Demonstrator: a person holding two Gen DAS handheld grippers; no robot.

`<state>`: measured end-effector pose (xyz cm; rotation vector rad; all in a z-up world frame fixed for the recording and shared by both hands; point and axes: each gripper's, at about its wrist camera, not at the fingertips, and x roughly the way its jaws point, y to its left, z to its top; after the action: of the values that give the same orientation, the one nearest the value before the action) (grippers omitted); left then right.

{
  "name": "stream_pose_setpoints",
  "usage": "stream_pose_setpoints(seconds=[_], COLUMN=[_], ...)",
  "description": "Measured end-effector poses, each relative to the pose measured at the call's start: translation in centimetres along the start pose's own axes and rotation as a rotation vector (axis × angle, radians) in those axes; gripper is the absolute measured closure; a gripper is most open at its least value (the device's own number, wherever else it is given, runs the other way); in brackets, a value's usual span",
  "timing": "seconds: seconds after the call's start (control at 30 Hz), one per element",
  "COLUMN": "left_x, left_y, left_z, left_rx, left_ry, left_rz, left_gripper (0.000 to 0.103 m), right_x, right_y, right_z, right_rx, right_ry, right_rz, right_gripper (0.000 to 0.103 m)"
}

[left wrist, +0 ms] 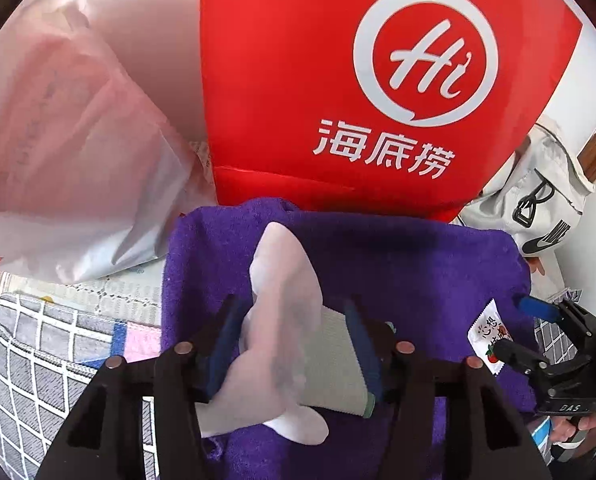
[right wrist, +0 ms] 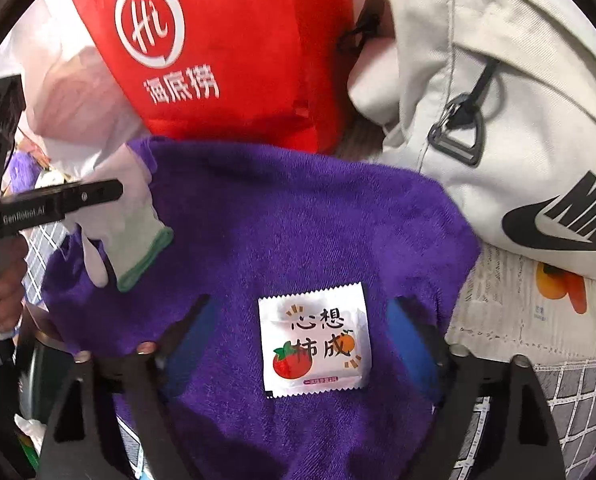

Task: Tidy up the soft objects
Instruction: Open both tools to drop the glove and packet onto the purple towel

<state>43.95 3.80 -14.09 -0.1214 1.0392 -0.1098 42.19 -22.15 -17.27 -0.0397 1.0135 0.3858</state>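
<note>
A purple towel (left wrist: pixel 418 264) lies spread on the surface; it fills the middle of the right wrist view (right wrist: pixel 298 220). A white glove with a green-edged cuff (left wrist: pixel 293 320) lies on its left part, and my left gripper (left wrist: pixel 293 344) has its blue-padded jaws closed against the glove's sides. The glove also shows in the right wrist view (right wrist: pixel 129 216). A small white wipe packet with a tomato print (right wrist: pixel 314 344) lies on the towel between the spread jaws of my right gripper (right wrist: pixel 306 340), which is open. The packet (left wrist: pixel 490 332) and right gripper (left wrist: pixel 514 328) show in the left wrist view.
A red bag with a white "Hi" logo (left wrist: pixel 378 80) stands behind the towel. A translucent plastic bag (left wrist: pixel 57 160) lies at the left. A cream Nike bag (right wrist: pixel 498 120) sits at the right. A grey checked cloth (left wrist: pixel 37 360) covers the surface.
</note>
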Motion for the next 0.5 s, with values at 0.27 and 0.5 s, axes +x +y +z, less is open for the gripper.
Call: stream_pose_setpoints(seconds=[0.27, 0.5], left_x=[-3.4, -8.0], left_y=[0.6, 0.0], left_z=[-0.6, -3.2], left_rx=[-0.019, 0.014], left_ry=[-0.037, -0.076], left_rz=[0.062, 0.102], left_gripper=[0.041, 0.04], right_x=[-2.5, -7.0], right_y=[0.3, 1.2], right_z=[-0.3, -1.7], right_rx=[0.022, 0.009], right_ry=[0.0, -0.036], right_rz=[-0.053, -0.103], right_gripper=[0.012, 0.012])
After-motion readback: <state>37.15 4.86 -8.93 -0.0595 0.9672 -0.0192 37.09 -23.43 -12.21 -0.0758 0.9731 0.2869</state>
